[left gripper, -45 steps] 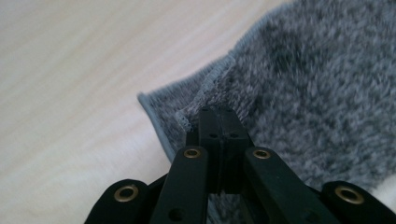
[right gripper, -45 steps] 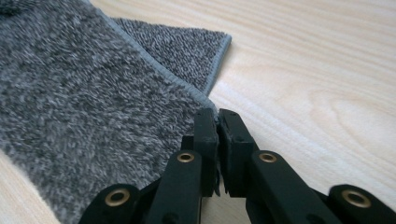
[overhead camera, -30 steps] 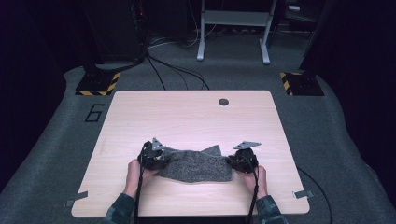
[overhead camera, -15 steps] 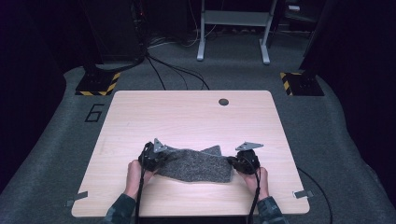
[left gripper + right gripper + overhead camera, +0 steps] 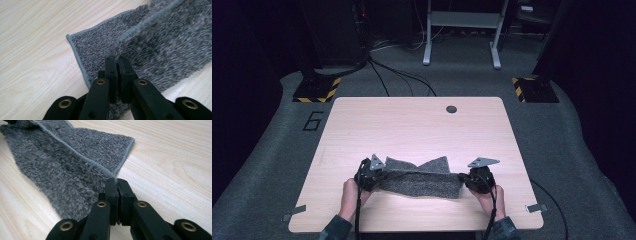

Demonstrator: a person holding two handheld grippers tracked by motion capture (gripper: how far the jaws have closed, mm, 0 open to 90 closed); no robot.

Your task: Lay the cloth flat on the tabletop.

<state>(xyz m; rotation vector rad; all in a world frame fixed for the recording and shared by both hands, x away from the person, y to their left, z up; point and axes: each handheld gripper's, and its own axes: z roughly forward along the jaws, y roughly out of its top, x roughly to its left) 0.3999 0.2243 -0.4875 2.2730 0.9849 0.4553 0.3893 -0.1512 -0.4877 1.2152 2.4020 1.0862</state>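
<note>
With the jaws of the left gripper (image 5: pixel 373 176) and right gripper (image 5: pixel 476 181) now clamped on the near corners of the grey towel (image 5: pixel 421 178), its near edge has lifted off the table (image 5: pixel 412 125), ready for folding.

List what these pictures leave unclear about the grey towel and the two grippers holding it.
- Grey towel, high view: its corners lie under the left gripper and right gripper.
- Left gripper view: the raised fold is blurred; the shut jaws cover the pinched edge.
- Right gripper view: the towel's far end runs off the top edge.
</note>
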